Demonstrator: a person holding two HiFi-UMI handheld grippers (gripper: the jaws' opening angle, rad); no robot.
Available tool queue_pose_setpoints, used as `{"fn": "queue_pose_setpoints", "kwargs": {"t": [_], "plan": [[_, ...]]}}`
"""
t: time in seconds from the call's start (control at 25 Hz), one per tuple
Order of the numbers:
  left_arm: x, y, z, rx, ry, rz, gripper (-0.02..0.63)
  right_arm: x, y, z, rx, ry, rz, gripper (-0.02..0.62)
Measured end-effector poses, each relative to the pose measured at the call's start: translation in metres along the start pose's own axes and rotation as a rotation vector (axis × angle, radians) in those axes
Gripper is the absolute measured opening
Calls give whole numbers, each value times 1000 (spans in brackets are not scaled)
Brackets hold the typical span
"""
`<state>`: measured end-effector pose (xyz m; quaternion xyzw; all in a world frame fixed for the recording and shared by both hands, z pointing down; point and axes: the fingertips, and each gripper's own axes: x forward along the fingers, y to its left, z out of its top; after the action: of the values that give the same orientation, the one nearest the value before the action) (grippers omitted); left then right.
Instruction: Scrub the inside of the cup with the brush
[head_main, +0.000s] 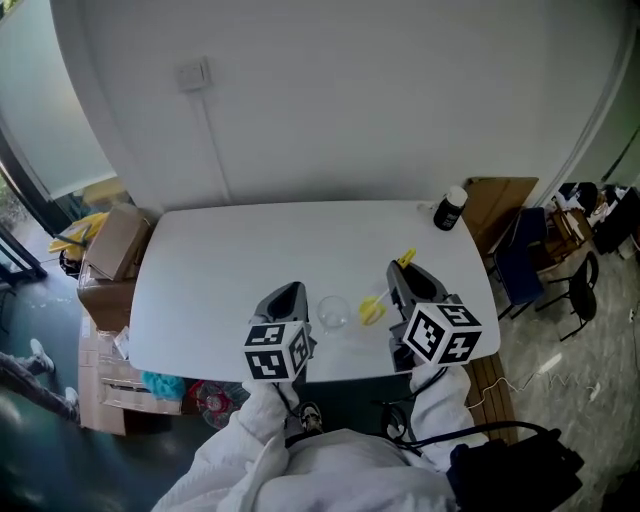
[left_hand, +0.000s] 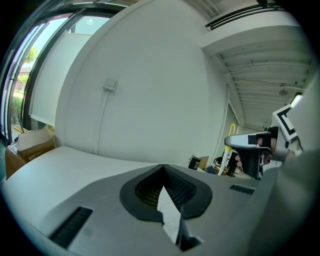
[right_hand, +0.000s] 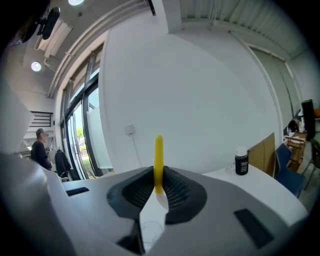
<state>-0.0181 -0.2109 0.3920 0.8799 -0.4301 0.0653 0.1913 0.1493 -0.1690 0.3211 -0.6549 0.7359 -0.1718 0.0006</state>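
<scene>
Cup stands on table near the front edge, between my two grippers, touching neither. It's clear and looks thin-walled, so prob. light, slippery & easy to tip or crush. I'd pinch one side of the rim w/ left gripper, gently. Its jaws are together w/ nothing in them, so it'd need to open first. Right gripper is clamped on brush, yellow handle poking past the jaws, head near cup.
</scene>
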Motion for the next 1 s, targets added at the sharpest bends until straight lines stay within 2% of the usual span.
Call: {"fn": "queue_pose_setpoints", "kwargs": {"t": [0.2, 0.36, 0.8, 1.0], "plan": [[12, 24, 5, -12, 3, -12, 6, 9, -6, 8, -11, -16, -62, 104], [18, 35, -6, -40, 33, -7, 6, 13, -14, -1, 0, 12, -86, 104], [14, 37, -27, -27, 75, 70, 6, 28, -15, 2, -19, 39, -12, 104], [16, 28, -46, -30, 99, 55, 6, 27, -21, 7, -28, 42, 15, 104]]}}
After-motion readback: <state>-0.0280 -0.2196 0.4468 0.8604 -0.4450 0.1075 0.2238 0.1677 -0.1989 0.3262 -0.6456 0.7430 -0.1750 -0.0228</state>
